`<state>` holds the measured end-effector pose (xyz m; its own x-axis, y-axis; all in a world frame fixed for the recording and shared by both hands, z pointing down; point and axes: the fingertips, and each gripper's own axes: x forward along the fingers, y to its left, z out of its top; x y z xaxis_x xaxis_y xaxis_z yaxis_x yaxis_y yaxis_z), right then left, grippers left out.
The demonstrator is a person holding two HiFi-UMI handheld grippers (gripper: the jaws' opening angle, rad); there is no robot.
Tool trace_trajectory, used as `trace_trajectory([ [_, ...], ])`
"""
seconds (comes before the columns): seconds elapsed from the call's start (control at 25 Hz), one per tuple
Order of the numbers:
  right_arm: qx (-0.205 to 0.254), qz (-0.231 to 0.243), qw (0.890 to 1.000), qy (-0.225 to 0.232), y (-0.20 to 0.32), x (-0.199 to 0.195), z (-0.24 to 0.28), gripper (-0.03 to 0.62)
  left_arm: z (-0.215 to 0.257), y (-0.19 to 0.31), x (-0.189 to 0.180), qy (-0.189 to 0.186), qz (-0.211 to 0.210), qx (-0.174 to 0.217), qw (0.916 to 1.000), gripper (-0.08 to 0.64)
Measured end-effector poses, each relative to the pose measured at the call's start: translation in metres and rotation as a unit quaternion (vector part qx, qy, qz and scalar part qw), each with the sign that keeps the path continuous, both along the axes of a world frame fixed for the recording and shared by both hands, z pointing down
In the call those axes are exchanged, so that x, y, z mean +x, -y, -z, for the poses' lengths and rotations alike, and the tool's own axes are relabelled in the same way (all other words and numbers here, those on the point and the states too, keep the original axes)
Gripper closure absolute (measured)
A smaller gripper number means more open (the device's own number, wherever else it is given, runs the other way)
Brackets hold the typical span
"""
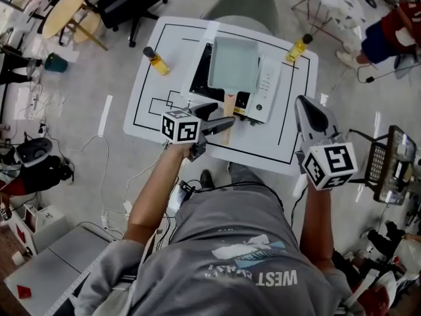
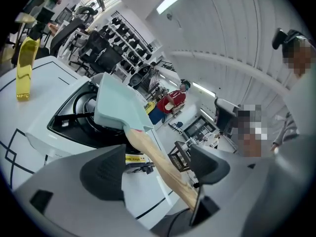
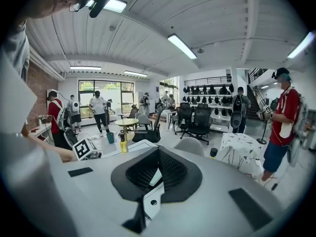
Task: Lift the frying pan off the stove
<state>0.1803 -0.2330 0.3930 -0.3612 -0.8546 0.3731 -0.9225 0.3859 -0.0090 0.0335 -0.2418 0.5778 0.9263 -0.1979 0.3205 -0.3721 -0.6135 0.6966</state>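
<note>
Wooden frying pan handle (image 2: 148, 149) is running lengthwise between the left gripper (image 2: 157, 172)'s spread jaws, while the right gripper (image 3: 157, 169), jaws pressed together, is hanging farther from it.

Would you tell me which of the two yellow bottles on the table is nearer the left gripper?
The bottle left of the stove; the other bottle stands off the stove's right corner, farther from the left gripper.

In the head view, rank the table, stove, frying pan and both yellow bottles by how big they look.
1. table
2. stove
3. frying pan
4. bottle left of the stove and bottle right of the stove: these two look alike, so they are left unranked.
</note>
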Motion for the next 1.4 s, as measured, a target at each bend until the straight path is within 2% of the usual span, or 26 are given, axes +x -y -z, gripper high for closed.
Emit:
trace_trajectory([
  [0.56,-0.01,0.0,1.0,-0.003,0.006,0.006,-0.006,0.581,-0.014,-0.02,0.034,-0.024,-0.043,-0.053,0.9974,0.173],
  [0.92,-0.016,0.0,1.0,0.0,0.003,0.004,-0.013,0.581,-0.015,-0.018,0.042,-0.02,-0.046,-0.052,0.9974,0.184],
  [1.0,-0.016,0.0,1.0,0.0,0.003,0.003,-0.013,0.581,-0.016,-0.018,0.041,-0.014,-0.047,-0.05,0.9975,0.207],
  [1.16,-0.017,-0.001,1.0,-0.001,0.0,0.003,-0.013,0.581,-0.018,-0.019,0.039,0.003,-0.047,-0.043,0.998,0.302],
  [1.4,-0.018,0.0,1.0,-0.003,-0.003,0.001,-0.014,0.581,-0.02,-0.019,0.035,0.0,-0.029,-0.053,0.9982,0.339],
])
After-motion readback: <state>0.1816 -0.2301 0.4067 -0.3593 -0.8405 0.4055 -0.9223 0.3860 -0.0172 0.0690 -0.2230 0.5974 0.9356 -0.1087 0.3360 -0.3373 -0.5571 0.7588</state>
